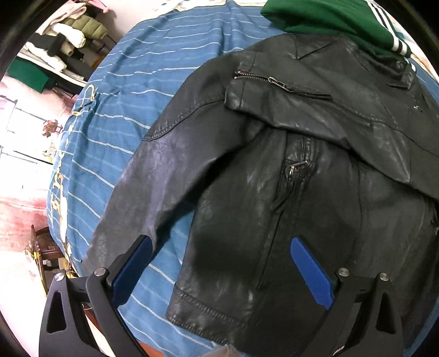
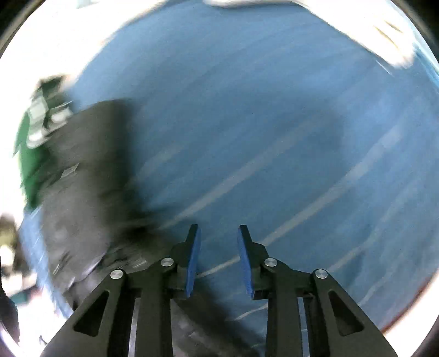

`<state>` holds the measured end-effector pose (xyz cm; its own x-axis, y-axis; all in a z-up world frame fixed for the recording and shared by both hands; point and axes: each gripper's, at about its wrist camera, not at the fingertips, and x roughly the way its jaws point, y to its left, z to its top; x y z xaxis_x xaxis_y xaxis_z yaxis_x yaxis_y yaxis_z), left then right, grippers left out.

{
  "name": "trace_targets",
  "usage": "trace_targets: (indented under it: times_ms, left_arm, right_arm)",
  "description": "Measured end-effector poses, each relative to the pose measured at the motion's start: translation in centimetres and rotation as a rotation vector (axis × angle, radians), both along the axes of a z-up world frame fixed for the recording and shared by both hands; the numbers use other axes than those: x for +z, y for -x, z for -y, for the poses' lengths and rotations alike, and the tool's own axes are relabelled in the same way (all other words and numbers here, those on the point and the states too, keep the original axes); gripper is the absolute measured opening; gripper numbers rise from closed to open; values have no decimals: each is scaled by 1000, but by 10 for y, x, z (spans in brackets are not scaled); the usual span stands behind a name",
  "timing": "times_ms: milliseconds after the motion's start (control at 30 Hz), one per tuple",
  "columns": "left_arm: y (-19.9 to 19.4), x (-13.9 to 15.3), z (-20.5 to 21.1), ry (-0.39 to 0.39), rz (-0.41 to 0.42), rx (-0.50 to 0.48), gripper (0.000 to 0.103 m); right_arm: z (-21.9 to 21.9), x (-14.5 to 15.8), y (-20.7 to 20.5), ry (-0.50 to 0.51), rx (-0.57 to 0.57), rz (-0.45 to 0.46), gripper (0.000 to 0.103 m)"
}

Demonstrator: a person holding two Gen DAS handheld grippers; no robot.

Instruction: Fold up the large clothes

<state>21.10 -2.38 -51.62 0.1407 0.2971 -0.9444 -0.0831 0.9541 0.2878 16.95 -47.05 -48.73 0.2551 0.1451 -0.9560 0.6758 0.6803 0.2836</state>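
Black leather jacket (image 1: 274, 164); blue white-striped bedsheet (image 1: 153, 82); green garment (image 1: 315, 16).

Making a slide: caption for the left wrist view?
Open left gripper hovers over black leather jacket on blue striped bedsheet.

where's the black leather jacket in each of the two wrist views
Left wrist: the black leather jacket fills the centre and right, one sleeve folded across its chest, below the open left claw.
Right wrist: blurred, the jacket lies along the left edge, left of the open right claw.
Shared landmark: the green garment with white stripes at the jacket's collar end, on the blue striped sheet.
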Motion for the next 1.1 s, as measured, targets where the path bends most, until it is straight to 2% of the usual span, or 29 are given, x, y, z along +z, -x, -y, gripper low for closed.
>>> trace_targets:
  times_ms: [67,133,200,233,267,300,333,367,433,467,500,533,567,667,733,833,867,900,967,1033,1067,1100]
  left_arm:
    - [-4,-3,-2,-7,8,19,103]
    - [-6,-5,-9,-6,11,57,103]
    - [-4,-6,-14,-10,19,92,103]
    - [-1,-7,-21,-13,17,119,103]
    - [3,-7,-31,-11,12,152,103]
    - [11,-7,-44,-5,6,203,103]
    - [20,-5,-60,8,2,261,103]
    - [28,-4,-72,22,-4,305,103]
    - [56,-2,-108,70,-17,428,103]
    - [69,-1,-121,100,-16,477,103]
    - [82,-1,-135,135,-11,529,103]
    - [97,-1,-150,174,-3,591,103]
    - [112,-2,-167,223,14,663,103]
    - [145,-16,-210,386,86,882,103]
    - [163,-36,-235,526,148,1046,102]
    - [174,-67,-263,674,239,1235,102]
    - [175,-73,-269,680,257,1277,102]
    - [175,-77,-279,671,281,1340,102]
    - [169,-73,-294,605,322,1388,99]
    - [153,-61,-308,455,337,1362,81]
    - [142,-55,-314,378,332,1329,67]
    - [128,-49,-321,305,332,1280,53]
  right_arm:
    - [-26,5,-18,-23,133,31,51]
    - [-65,-4,-45,-39,267,40,51]
    - [-90,-21,-68,-5,381,7,51]
    - [-100,-33,-75,63,431,-35,50]
    - [-102,-41,-80,152,438,-78,46]
    - [-94,-50,-77,247,405,-136,33]
    - [-81,-56,-70,230,353,-148,32]
    - [-69,-60,-61,202,308,-152,27]
    - [-64,-59,-54,208,341,-168,27]
    - [-69,-56,-54,229,372,-183,35]
    - [-77,-51,-52,276,402,-220,38]
    - [-81,-46,-50,275,411,-219,39]
    - [-87,-39,-47,244,420,-201,40]
    - [-111,-22,-40,187,418,-130,55]
    - [-127,-17,-35,159,414,-90,57]
    - [-154,-23,-32,91,398,-59,57]
    - [-166,-28,-33,86,401,-58,58]
    - [-196,-31,-60,90,409,-58,58]
    - [-224,-39,-70,116,436,-47,58]
    - [-251,-47,-84,176,469,-39,73]
    - [-261,-46,-90,228,482,-42,86]
    - [-271,-47,-92,281,494,-44,88]
